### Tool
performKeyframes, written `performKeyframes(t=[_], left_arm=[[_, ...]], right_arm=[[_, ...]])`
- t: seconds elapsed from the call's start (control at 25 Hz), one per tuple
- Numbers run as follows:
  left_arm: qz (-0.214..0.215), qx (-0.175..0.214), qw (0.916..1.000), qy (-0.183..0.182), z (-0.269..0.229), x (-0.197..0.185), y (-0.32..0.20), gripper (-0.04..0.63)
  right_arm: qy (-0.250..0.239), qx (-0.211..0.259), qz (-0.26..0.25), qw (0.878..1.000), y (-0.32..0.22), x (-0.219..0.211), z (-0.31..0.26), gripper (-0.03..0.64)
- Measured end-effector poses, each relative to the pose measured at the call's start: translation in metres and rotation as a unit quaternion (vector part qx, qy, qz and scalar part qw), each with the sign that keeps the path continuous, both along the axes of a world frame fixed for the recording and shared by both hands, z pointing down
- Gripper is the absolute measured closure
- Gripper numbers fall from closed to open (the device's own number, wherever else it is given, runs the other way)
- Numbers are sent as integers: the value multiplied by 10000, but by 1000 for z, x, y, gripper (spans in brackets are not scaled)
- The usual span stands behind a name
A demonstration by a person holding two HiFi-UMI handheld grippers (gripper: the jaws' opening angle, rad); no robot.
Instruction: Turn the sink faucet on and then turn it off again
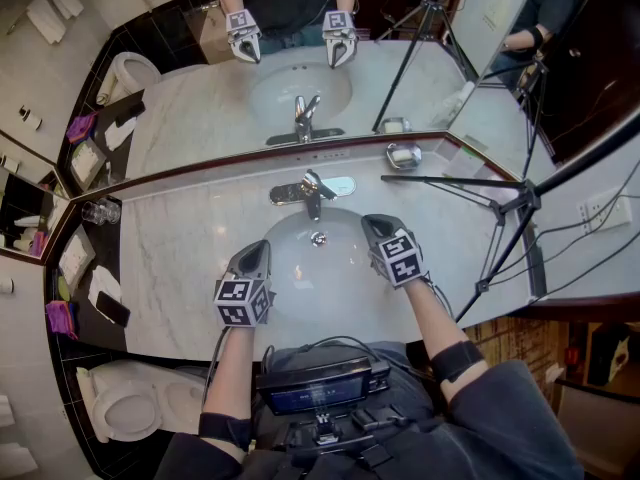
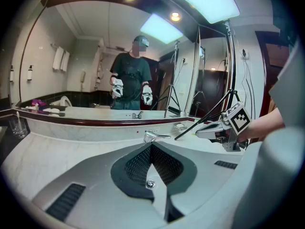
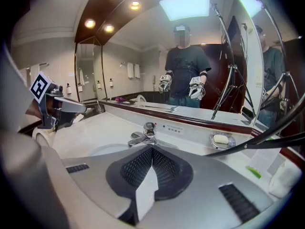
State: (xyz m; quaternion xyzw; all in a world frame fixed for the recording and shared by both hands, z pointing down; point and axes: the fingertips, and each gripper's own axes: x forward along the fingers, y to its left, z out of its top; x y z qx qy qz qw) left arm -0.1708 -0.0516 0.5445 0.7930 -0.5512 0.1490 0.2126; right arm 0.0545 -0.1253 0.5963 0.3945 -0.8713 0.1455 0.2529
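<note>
The chrome faucet (image 1: pixel 308 190) stands at the back of the white oval sink (image 1: pixel 345 293), its single lever on top, and I see no water running from it. My left gripper (image 1: pixel 258 250) hovers over the sink's left front rim, jaws shut and holding nothing. My right gripper (image 1: pixel 373 224) hangs over the sink's right rim, also shut and empty, a short way right of the faucet. In the left gripper view the faucet (image 2: pixel 155 136) shows just past the closed tips (image 2: pixel 151 145). In the right gripper view it (image 3: pixel 144 136) sits just beyond the closed tips (image 3: pixel 152 148).
A marble counter (image 1: pixel 190 258) surrounds the sink, backed by a wide mirror (image 1: pixel 300 78). A soap dish (image 1: pixel 403 155) sits at the back right, a drinking glass (image 1: pixel 100 211) at the back left. A black tripod (image 1: pixel 500 213) stands over the counter's right end. A toilet (image 1: pixel 125 400) is at lower left.
</note>
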Motion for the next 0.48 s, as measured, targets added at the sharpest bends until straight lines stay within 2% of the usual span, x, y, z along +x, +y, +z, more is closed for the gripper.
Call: performKeyframes(t=[0.24, 0.4, 0.48], left_arm=[[-30, -22, 10000, 24, 3, -4, -2, 594], [-31, -45, 10000, 21, 5, -5, -3, 594], [-34, -64, 10000, 22, 6, -6, -3, 594]], right_arm=[[589, 198, -397, 9973, -2, -17, -4, 587], [620, 274, -555, 9962, -11, -28, -6, 526], [838, 445, -719, 9929, -16, -33, -6, 498]])
